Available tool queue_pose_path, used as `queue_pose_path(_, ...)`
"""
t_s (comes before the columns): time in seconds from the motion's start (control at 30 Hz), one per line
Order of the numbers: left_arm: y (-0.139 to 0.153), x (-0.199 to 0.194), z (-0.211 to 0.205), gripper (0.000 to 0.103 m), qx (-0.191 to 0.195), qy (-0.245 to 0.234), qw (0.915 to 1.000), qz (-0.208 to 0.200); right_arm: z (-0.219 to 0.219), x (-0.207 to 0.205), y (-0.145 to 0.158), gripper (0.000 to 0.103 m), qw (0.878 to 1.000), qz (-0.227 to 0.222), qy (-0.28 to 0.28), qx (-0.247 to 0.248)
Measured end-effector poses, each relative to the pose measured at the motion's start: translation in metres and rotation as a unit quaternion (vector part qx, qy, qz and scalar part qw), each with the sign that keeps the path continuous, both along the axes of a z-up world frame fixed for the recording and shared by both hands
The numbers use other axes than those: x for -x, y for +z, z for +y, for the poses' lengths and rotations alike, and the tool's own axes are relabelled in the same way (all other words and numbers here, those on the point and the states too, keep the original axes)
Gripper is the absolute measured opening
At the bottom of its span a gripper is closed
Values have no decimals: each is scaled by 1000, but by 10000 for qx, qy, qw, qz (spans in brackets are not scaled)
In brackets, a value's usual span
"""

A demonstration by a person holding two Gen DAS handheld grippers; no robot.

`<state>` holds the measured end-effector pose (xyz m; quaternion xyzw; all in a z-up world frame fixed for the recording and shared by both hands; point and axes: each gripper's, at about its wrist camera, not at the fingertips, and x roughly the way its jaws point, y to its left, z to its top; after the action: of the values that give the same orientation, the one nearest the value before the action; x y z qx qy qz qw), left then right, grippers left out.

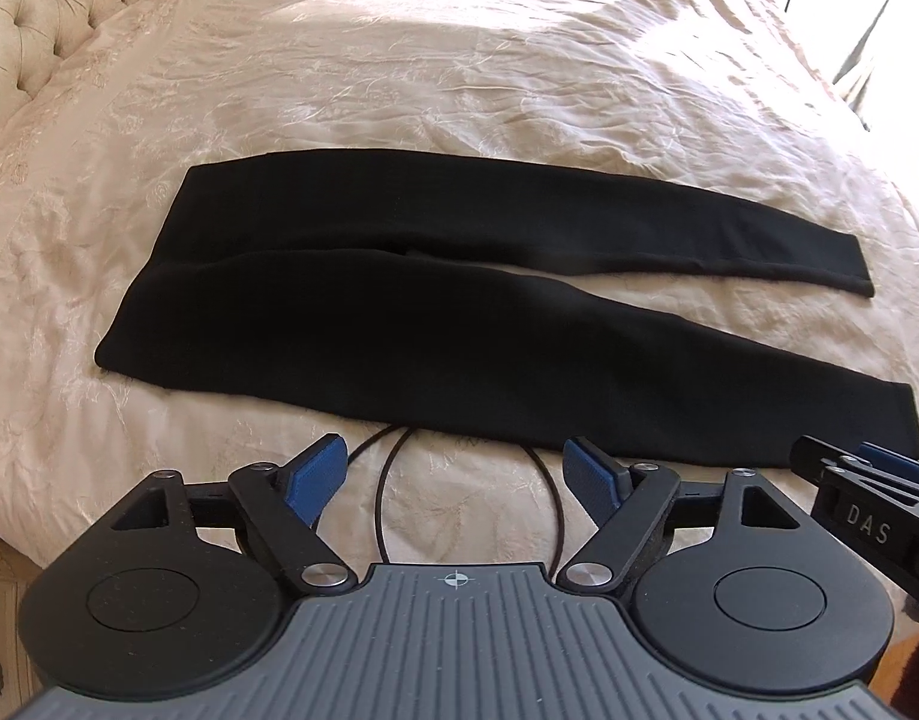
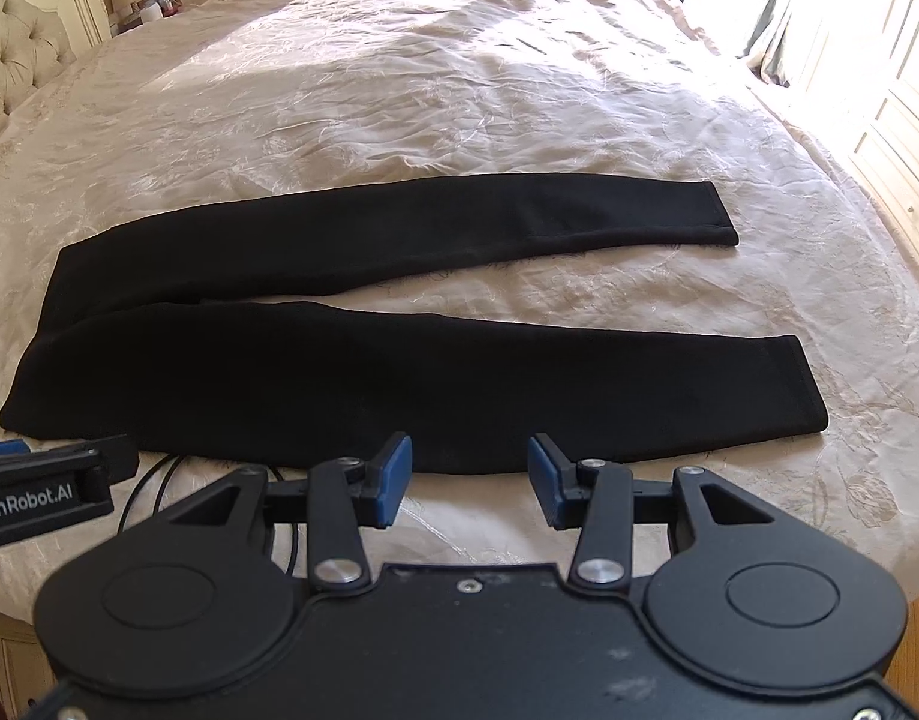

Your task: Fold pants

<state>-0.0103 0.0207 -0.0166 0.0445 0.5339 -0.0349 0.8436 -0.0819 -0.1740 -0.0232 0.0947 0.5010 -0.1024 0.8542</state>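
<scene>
Lying flat across the middle of both frames is one pair of black pants, waist toward the left, its two legs running right and parting toward the hems, spread on one bed with a cream embroidered cover. Two tongs show. The left tongs, at the lower centre of the left wrist view, stand wide apart and empty, just short of the pants' near edge; "GenRobot.AI" is printed on their side. The right tongs stand partly open, holding nothing, and carry the letters "DAS". One black cable loops on the cover beneath them.
</scene>
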Motion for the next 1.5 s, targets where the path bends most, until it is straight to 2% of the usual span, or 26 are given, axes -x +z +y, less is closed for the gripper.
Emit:
queue_pose_path(0.13,-4,5,8,77,-59,137,9999,38,2,2,-4,46,9999,14,33,-118)
queue_pose_path(0.47,-23,11,39,58,-352,203,9990,166,6,0,-25,45,9993,211,-57,-293)
queue_pose_path(0.57,-30,10,48,56,-475,189,9986,146,6,-3,-32,45,9989,332,-107,-322)
queue_pose_path(0.67,-41,4,58,49,-567,89,9983,120,6,-6,-36,45,9986,394,-182,-295)
queue_pose_path(0.83,-68,-12,74,44,-977,-362,9945,98,-3,-12,-39,46,9972,471,-515,-263)
queue_pose_path(1.07,-101,-32,94,36,-1323,-1081,9853,-31,-12,-20,-43,46,9918,677,-1074,-158)
queue_pose_path(1.2,-116,-44,98,36,-1545,-1461,9771,-112,-10,-26,-44,46,9881,764,-1322,-172)
queue_pose_path(1.3,-127,-55,100,36,-1551,-1708,9730,-59,-10,-31,-47,46,9842,844,-1533,-278)
queue_pose_path(1.5,-144,-64,89,36,-1827,-2420,9524,-320,-14,-35,-54,46,9750,863,-2021,-345)
